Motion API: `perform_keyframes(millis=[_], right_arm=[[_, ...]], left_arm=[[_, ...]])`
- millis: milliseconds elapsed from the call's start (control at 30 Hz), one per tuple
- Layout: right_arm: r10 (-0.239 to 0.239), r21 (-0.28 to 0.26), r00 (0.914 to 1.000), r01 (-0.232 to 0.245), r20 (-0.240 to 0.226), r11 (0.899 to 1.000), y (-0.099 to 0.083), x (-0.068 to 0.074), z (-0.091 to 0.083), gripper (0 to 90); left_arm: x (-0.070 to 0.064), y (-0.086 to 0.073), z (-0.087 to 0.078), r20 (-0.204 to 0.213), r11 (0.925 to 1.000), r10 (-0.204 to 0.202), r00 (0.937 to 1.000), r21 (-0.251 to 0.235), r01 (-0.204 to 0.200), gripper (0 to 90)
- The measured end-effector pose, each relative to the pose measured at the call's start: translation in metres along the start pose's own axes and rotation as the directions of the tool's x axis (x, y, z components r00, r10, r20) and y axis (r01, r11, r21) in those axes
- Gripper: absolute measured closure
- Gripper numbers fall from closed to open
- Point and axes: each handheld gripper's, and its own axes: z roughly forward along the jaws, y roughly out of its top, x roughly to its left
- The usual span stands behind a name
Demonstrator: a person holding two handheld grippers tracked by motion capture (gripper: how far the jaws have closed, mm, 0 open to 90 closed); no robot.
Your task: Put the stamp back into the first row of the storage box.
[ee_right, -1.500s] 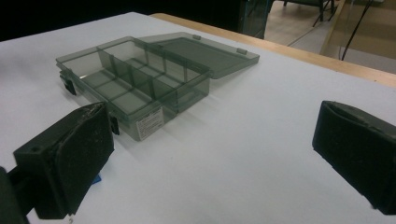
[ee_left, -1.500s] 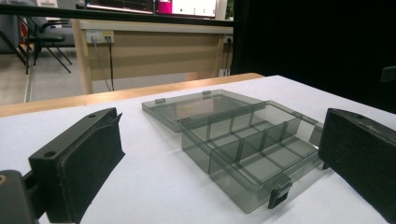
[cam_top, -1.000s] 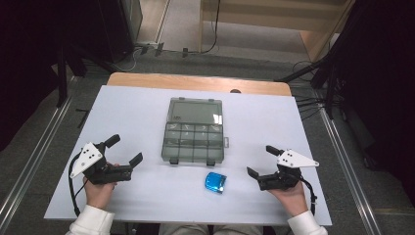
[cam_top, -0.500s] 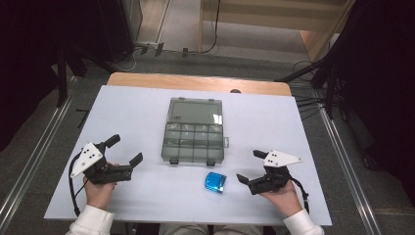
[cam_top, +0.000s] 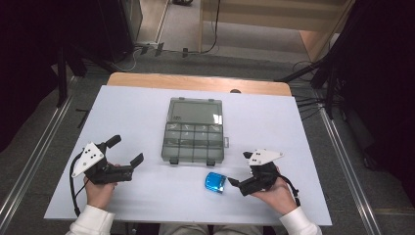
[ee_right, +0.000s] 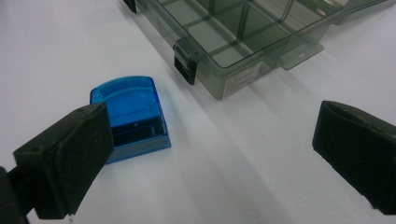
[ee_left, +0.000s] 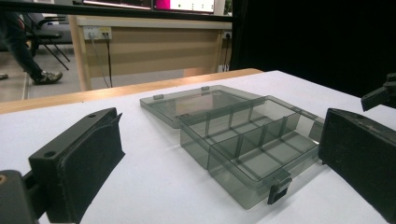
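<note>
A big white table sits in a dark room, with a strip of brown wood along its far edge. In the middle of the table lies a see-through grey box. The box is open, and its flat lid lies back on the far side. Inside are lots of little square spaces, and they look empty.

A person's two hands come in from the near side. The left gripper rests on the table to the left of the box, well apart from it. Its two black jaws are spread wide and hold nothing. The right gripper is low over the table on the right, and its jaws are wide apart too.

A small blue case lies flat on the table, just in front of the box near a black latch. It sits just beside one jaw of the right gripper.
</note>
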Motion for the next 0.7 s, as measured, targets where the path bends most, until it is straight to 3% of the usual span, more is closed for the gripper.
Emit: perform_keyframes(millis=[100,600,700], right_arm=[[-0.015,0.067,0.9998,0.016,-0.011,0.998,0.005,0.003,0.005,0.0],[-0.061,0.115,0.9961,0.068,-0.064,0.991,0.022,0.017,0.015,0.0],[-0.093,0.137,0.9921,0.104,-0.085,0.985,0.027,0.024,0.02,0.0]], left_arm=[[0.0,0.0,0.0,0.0,1.0,-0.001,1.0,-0.001,0.001,0.0],[-0.001,-0.001,0.001,0.005,1.0,-0.004,1.0,0.004,0.004,0.0],[-0.001,-0.001,0.001,0.006,1.0,-0.004,1.0,0.004,0.004,0.0]])
